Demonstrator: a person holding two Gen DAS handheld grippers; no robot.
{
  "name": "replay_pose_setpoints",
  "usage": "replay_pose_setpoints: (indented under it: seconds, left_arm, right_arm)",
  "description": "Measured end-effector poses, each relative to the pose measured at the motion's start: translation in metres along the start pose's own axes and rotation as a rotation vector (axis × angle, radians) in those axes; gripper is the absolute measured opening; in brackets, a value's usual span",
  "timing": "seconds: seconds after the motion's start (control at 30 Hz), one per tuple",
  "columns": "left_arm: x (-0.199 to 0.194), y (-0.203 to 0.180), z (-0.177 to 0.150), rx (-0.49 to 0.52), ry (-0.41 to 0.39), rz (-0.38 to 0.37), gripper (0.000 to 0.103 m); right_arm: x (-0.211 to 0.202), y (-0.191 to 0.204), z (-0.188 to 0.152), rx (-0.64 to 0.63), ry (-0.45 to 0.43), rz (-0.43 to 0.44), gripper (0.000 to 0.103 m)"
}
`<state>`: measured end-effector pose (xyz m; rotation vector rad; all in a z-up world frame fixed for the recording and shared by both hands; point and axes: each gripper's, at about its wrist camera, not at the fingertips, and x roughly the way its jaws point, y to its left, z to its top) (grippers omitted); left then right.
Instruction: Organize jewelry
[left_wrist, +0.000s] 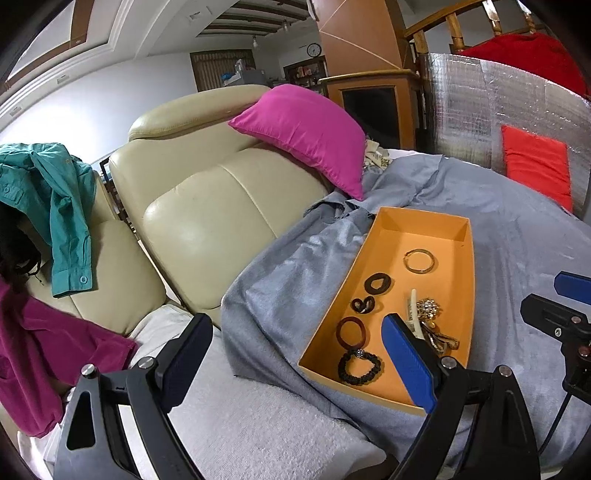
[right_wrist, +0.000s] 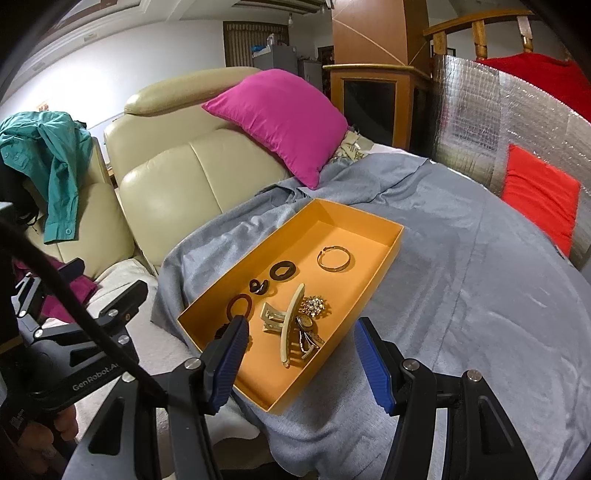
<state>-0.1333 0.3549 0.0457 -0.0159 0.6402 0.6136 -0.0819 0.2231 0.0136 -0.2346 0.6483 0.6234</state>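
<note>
Grey cloth (right_wrist: 461, 266) spreads over the surface, cream leather sofa (left_wrist: 207, 206) behind it; on the cloth sits the orange tray (right_wrist: 373, 275), right ahead of both grippers; inside lie the cream hair claw (right_wrist: 288, 328), gold bangle (right_wrist: 334, 259), a brooch (right_wrist: 314, 305) and a black bead bracelet (left_wrist: 359, 367); right gripper (right_wrist: 297, 363) hangs wide open over the tray's near end, holding nothing; left gripper (left_wrist: 295, 363) gapes too, empty, right finger over the tray; "GenRobot" reads on its body in the right view.
</note>
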Motion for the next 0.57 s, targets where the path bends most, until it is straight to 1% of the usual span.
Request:
replay_pose_setpoints:
  seconds: [0.4, 0.47, 0.57]
  left_arm:
    - [0.009, -0.007, -0.001, 0.018, 0.020, 0.053, 0.093]
    - [0.006, -0.013, 0.001, 0.022, 0.008, 0.040, 0.093]
    - [-0.001, -0.037, 0.008, 0.058, -0.019, -0.025, 0.093]
  right_arm:
    - [0.020, -0.009, 0.001, 0.013, 0.015, 0.061, 0.063]
    - [0.018, -0.018, -0.001, 0.031, 0.009, 0.064, 0.063]
    - [0.008, -0.044, -0.006, 0.066, -0.009, 0.040, 0.063]
